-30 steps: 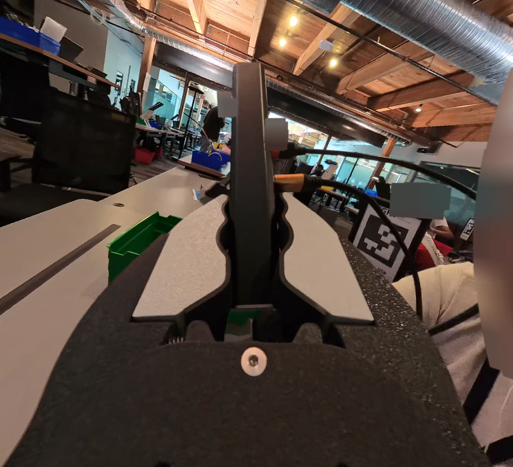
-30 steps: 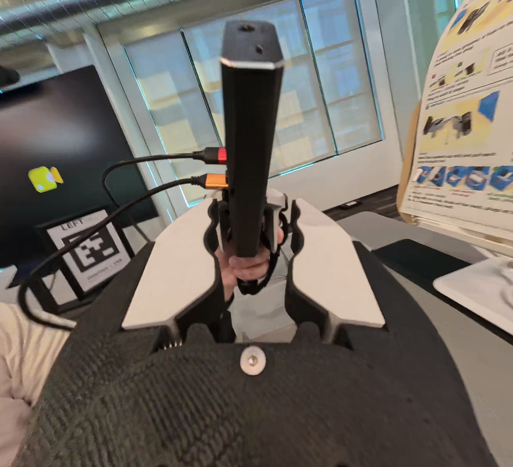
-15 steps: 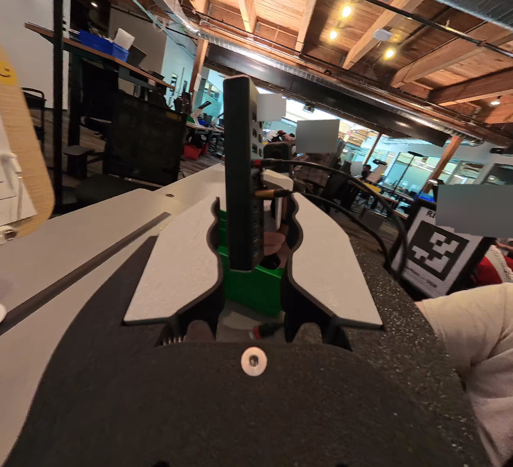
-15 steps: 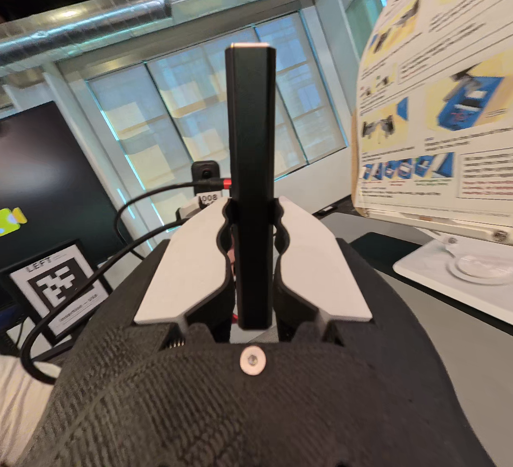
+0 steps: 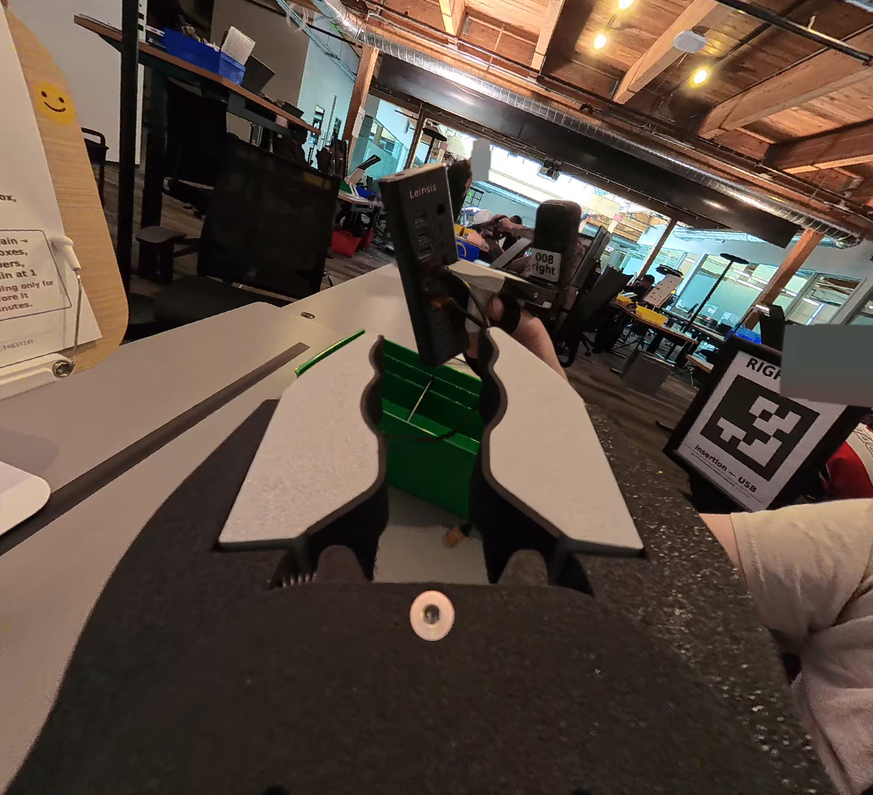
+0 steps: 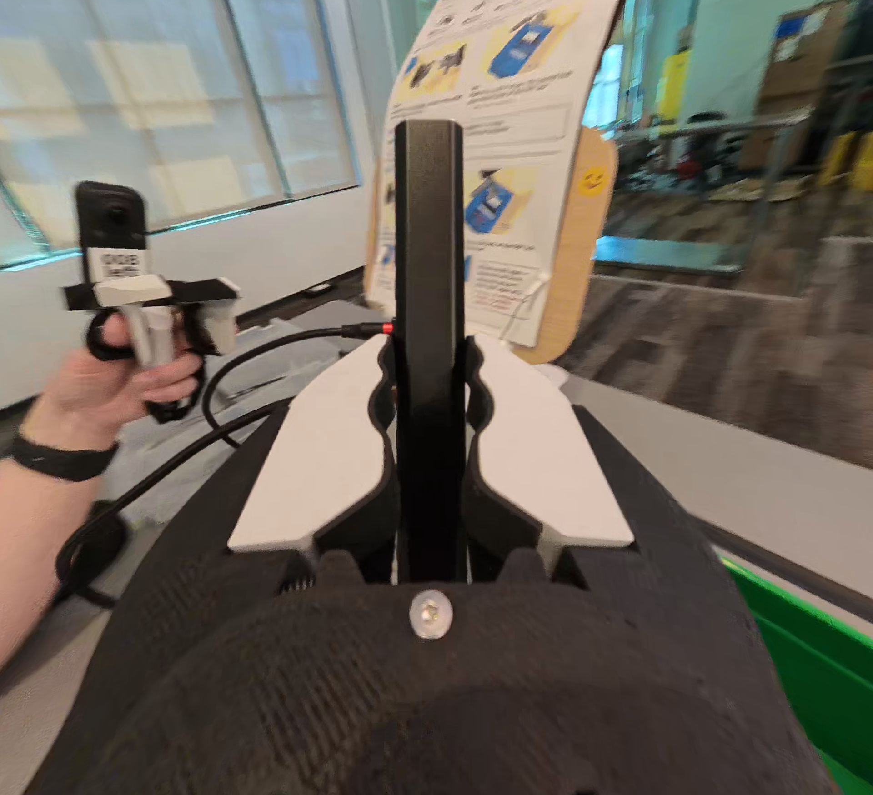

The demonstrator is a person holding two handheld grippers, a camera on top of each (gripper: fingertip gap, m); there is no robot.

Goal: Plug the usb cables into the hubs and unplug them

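- Above the bench (image 5: pixel 156 375), near the green bin (image 5: pixel 425 456), my right gripper (image 6: pixel 427 375) squeezes the hub (image 6: pixel 427 253) upright.
- My left gripper (image 5: pixel 427 375) is spread wide, holding nothing.
- A cable (image 6: pixel 283 347) sits plugged in; I think unplugging comes next, so the left must pinch its plug.

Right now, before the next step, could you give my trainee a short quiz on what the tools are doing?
1. Which one grips the black hub: A the left tool, B the right tool?
2. True or false: the left tool is shut.
3. Fill in: the cable plugged into the hub has a ___ collar.
Key: 1 B; 2 false; 3 red.
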